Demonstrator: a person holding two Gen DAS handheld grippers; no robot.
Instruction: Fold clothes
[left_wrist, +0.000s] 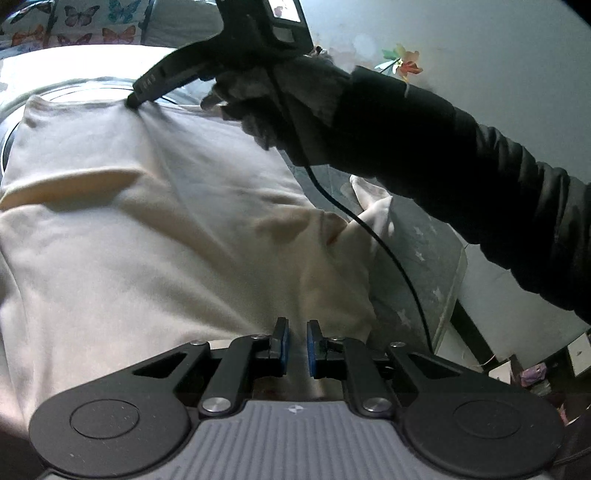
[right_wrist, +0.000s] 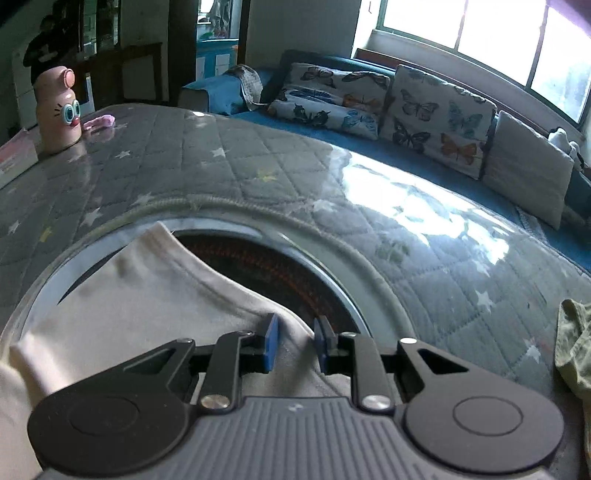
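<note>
A cream garment (left_wrist: 147, 240) lies spread over the table, its neckline (right_wrist: 207, 273) hanging over a round opening. My left gripper (left_wrist: 298, 341) sits at the near edge of the garment, blue pads close together and shut on the cloth. My right gripper (right_wrist: 295, 334) is at the far neckline. Its jaws stand slightly apart, with the collar edge lying between them and the pads not pressing it. In the left wrist view the right gripper (left_wrist: 135, 100) touches the neckline, held by a gloved hand (left_wrist: 266, 107) in a black sleeve. Creases fan out from it.
The table (right_wrist: 258, 166) has a grey quilted star cover under glass, with a dark round opening (right_wrist: 288, 273). A pink bottle (right_wrist: 59, 114) and a box (right_wrist: 14, 155) stand far left. An olive garment (right_wrist: 576, 354) lies right. A sofa with butterfly cushions (right_wrist: 436, 114) is behind.
</note>
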